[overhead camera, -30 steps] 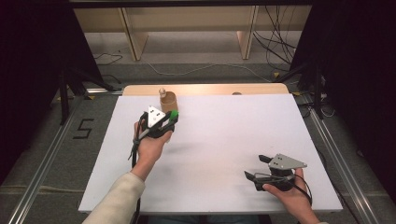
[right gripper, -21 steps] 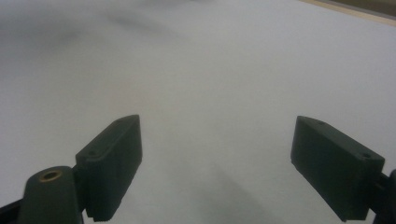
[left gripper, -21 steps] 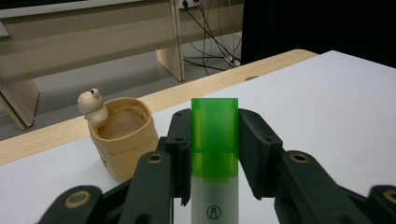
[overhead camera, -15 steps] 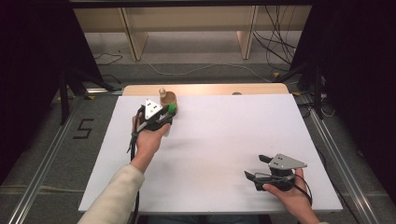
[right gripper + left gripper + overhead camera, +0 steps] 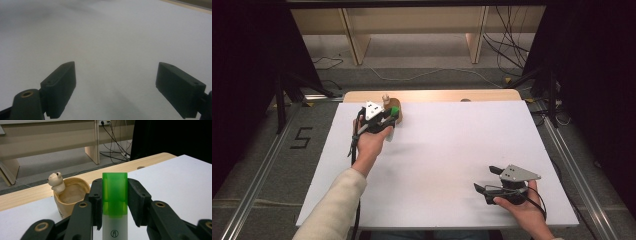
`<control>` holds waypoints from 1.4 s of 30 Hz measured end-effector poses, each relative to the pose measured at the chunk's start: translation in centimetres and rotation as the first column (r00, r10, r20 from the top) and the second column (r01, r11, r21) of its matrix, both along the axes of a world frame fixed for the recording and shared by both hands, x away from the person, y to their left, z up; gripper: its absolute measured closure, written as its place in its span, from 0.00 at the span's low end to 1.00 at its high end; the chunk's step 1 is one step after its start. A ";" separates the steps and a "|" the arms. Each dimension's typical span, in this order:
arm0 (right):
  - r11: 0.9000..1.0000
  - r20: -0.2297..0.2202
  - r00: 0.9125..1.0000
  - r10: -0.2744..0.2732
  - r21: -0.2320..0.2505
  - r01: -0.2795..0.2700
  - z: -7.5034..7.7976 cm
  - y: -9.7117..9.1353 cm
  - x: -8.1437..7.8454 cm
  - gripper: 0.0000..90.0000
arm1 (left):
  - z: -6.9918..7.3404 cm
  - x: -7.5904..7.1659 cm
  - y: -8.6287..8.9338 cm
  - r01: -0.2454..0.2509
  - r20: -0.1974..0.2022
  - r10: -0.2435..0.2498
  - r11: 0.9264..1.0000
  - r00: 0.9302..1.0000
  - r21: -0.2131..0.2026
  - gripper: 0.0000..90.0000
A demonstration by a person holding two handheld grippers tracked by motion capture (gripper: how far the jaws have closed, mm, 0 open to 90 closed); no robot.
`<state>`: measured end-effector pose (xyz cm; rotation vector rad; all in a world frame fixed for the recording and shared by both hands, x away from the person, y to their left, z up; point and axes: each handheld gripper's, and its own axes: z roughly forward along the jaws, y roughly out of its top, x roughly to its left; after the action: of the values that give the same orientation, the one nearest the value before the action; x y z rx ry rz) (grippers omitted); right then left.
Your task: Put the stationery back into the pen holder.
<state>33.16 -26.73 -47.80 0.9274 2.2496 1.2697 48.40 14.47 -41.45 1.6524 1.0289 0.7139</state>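
Wooden bench legs (image 5: pixel 354 40) standing on the floor beyond the table, black cables (image 5: pixel 507 47) trailing across it, a number five (image 5: pixel 302 137) showing at left.

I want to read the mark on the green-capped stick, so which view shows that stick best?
The left gripper view: the green-capped stick stands upright and close between the left gripper jaws, its printed mark visible on the white body. The high view shows just a small green cap beside the bear cup. The right gripper view faces bare white table.

I see even overhead light on the white table (image 5: pixel 452 150), dark surroundings, soft shadows, and a blurred, low-contrast right gripper view.
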 end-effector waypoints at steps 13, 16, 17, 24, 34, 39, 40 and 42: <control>1.000 -0.001 1.000 -0.001 -0.003 0.001 0.0 0.0 0.0 0.19 | 0.5 1.3 0.0 0.003 0.003 -0.003 1.000 1.000 -0.004 0.74; 1.000 -0.001 1.000 0.000 -0.002 0.000 0.0 0.0 0.0 0.19 | 0.7 1.5 0.0 0.005 0.007 -0.005 1.000 1.000 -0.003 0.74; 1.000 0.000 1.000 0.001 -0.001 -0.001 0.0 0.0 0.0 0.19 | 0.7 1.5 0.0 0.004 0.009 -0.004 1.000 1.000 -0.004 0.74; 1.000 0.000 1.000 0.000 -0.002 0.000 0.0 0.0 0.0 0.19 | 0.9 2.1 -0.1 0.009 0.023 -0.009 1.000 1.000 -0.020 0.74; 1.000 0.000 1.000 0.002 0.005 -0.002 -0.1 0.0 0.1 0.19 | 0.9 3.1 0.1 0.016 0.037 -0.015 1.000 0.999 -0.017 0.74; 1.000 0.000 1.000 0.004 0.005 -0.004 -0.1 0.0 0.1 0.19 | 1.0 3.9 0.2 0.015 0.046 -0.015 1.000 0.999 0.003 0.74; 1.000 -0.001 1.000 0.002 0.006 -0.002 -0.1 0.0 0.1 0.19 | 1.0 4.0 0.3 0.017 0.042 -0.017 1.000 0.999 0.008 0.74; 1.000 0.000 1.000 0.003 0.006 -0.003 -0.1 0.0 0.1 0.19 | 1.1 4.4 0.3 0.012 0.038 -0.012 1.000 0.999 0.007 0.74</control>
<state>33.23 -26.71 -47.89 0.9267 2.2489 1.2788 52.78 14.74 -40.36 1.6437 0.9895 0.7387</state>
